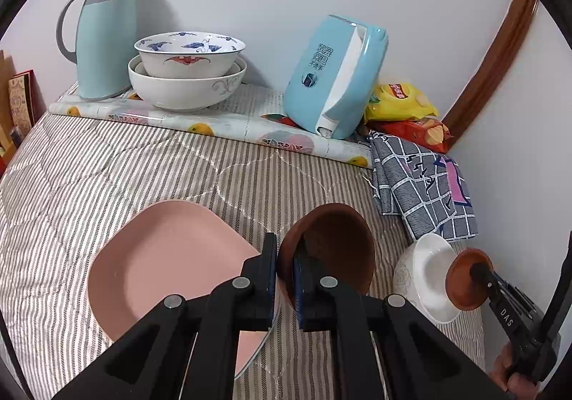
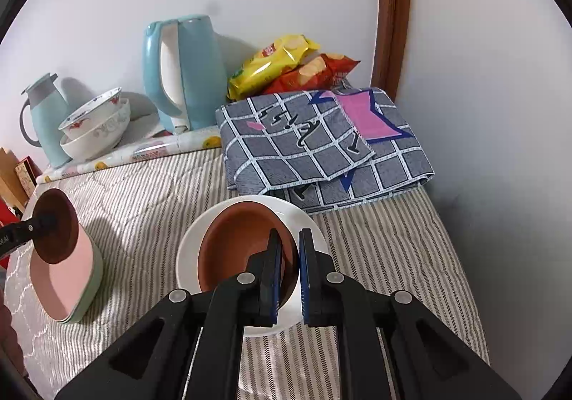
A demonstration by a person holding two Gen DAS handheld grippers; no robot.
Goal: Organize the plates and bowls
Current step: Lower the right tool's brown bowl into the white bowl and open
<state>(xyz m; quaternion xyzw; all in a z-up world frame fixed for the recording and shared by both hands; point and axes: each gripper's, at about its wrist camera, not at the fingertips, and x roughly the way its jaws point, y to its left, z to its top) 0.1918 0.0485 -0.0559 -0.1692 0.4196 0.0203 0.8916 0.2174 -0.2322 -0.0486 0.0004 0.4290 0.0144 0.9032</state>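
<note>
Left gripper (image 1: 285, 267): clamped on brown bowl (image 1: 332, 246) rim, right of pink plate (image 1: 168, 264). Right gripper (image 2: 290, 267): clamped on brown dish (image 2: 239, 242) rim, over white bowl (image 2: 193, 250).

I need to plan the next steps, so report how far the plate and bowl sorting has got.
Done: two patterned porcelain bowls sit nested by the wall, and pink square plates are stacked. In hand: the left gripper holds a brown clay dish beside them; the right gripper holds another brown dish over the white bowl. Left: setting both down.
</note>
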